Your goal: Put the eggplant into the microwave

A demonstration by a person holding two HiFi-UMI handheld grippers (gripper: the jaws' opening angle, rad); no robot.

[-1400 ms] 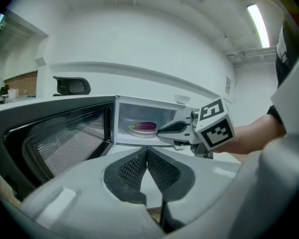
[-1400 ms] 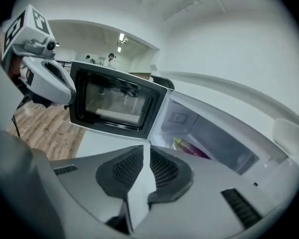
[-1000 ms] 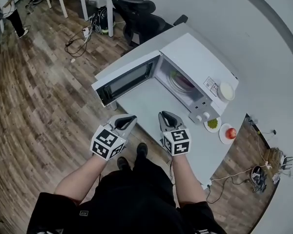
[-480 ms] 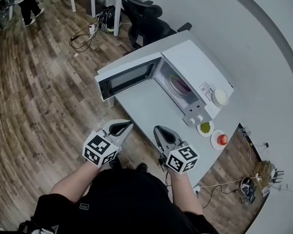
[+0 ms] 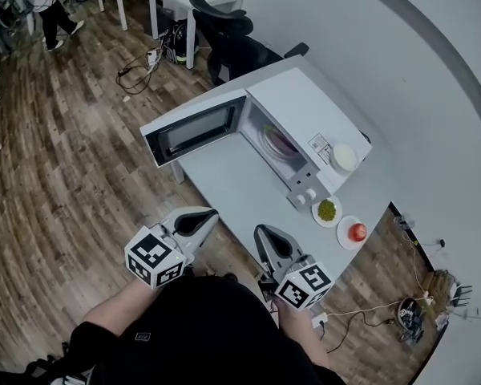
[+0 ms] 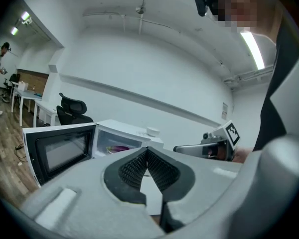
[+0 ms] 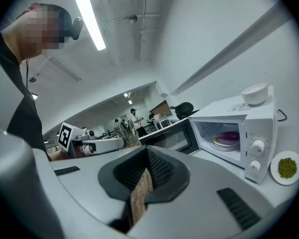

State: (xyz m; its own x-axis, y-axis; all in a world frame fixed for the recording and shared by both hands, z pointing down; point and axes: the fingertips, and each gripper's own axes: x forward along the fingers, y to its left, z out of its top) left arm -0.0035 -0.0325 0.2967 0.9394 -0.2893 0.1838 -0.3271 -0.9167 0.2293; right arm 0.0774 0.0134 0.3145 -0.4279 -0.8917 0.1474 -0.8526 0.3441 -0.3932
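The white microwave [image 5: 311, 117] stands on the grey table [image 5: 232, 184] with its door [image 5: 194, 131] swung open to the left. Inside it, a purple eggplant [image 5: 280, 140] lies on a white plate; it also shows in the left gripper view [image 6: 120, 148] and the right gripper view [image 7: 228, 136]. My left gripper [image 5: 209, 213] hangs shut and empty off the table's near edge, over the floor. My right gripper [image 5: 263, 230] is also shut and empty, just at that edge. Both are well short of the microwave.
A white bowl [image 5: 344, 157] sits on top of the microwave. Right of the microwave are a small plate of green food [image 5: 327, 209] and a plate with a red fruit [image 5: 356, 232]. A black office chair [image 5: 224, 30] stands behind the table. Cables lie on the wooden floor [image 5: 72, 159].
Both grippers have drawn back from the table toward the person's body, staying shut. The microwave now lies farther off, with its door still open.
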